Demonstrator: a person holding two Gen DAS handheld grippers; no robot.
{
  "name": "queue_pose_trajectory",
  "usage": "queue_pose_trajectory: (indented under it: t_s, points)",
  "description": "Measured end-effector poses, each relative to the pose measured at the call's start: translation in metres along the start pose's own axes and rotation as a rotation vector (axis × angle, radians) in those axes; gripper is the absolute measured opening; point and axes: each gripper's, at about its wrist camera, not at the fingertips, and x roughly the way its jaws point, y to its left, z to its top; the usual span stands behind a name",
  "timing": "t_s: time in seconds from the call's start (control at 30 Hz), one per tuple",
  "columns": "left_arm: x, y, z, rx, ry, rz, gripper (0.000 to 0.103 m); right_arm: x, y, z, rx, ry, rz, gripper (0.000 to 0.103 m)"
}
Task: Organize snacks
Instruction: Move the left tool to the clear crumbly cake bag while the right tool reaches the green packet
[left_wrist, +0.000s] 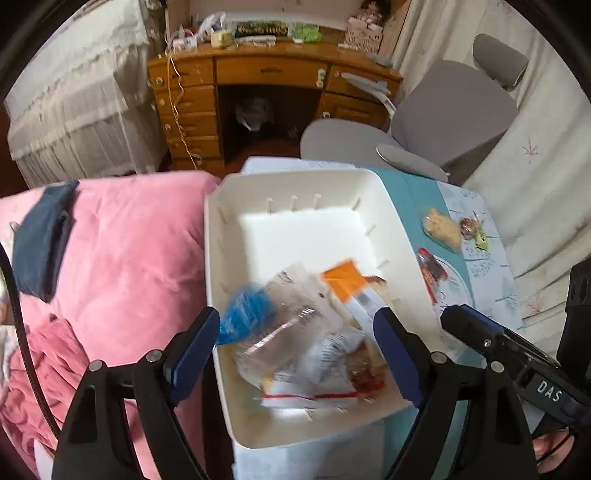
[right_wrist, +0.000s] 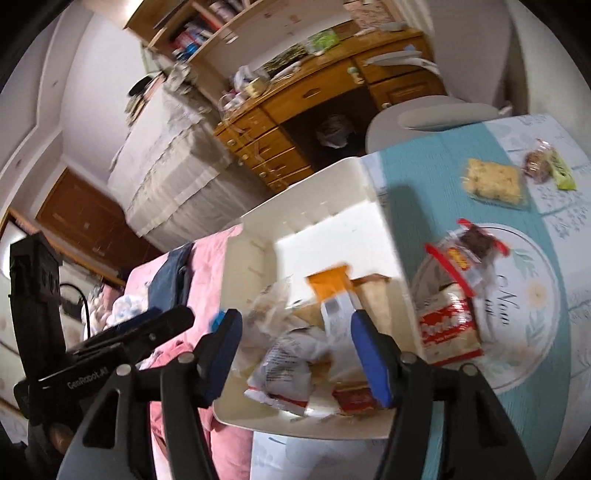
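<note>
Left wrist view: left tool (left_wrist: 297, 341) hangs over the near end of the white rectangular plastic bin (left_wrist: 310, 184), fingers spread wide, nothing between them. Bin fills frame centre; its near half holds a blurred heap of snack packets: clear crinkly wrapper with a blue end (left_wrist: 243, 314), orange-topped packet (left_wrist: 343, 278), white printed bag with a red stripe (left_wrist: 314, 387). Far half of the bin is bare. Right of the bin, on the desk with the teal-and-white patterned cloth (left_wrist: 406, 192), upper right of centre: pale yellow puffed-rice bar in clear wrap (left_wrist: 441, 227), small round brown snack in clear wrap (left_wrist: 468, 226), red-edged clear packet (left_wrist: 430, 267) nearer the bin. Pink quilt (left_wrist: 129, 251) at left. Right tool's black finger (left_wrist: 476, 332) enters at lower right. Right wrist view: right tool (right_wrist: 295, 354) also above the bin's near end (right_wrist: 369, 192), fingers apart, gripping nothing. Same heap below it. Red-and-white snack bag (right_wrist: 450, 325) lies on the desk just right of the bin, lower right; rice bar (right_wrist: 495, 181) at upper right. Heavy motion blur here.
</note>
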Motion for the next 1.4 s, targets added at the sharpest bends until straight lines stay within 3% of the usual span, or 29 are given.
queue_pose_trajectory:
  t_s: [0.47, 0.77, 1.13, 1.4]
  points:
    - [0.007, -0.112, 0.009, 0.026, 0.038, -0.074, 0.085, -0.058, -0.096, 0.017, 0.095, -0.046, -0.147, 0.062]
    - [0.027, -0.195, 0.033, -0.02, 0.046, -0.071, 0.086, -0.085, -0.155, 0.051, 0.046, -0.052, -0.209, 0.063]
    - [0.108, -0.278, 0.071, -0.097, 0.11, -0.065, 0.087, -0.082, -0.233, 0.097, -0.068, -0.091, -0.319, 0.063]
    - [0.183, -0.301, 0.092, -0.171, 0.163, -0.032, 0.087, -0.044, -0.277, 0.11, -0.134, -0.099, -0.373, 0.063]
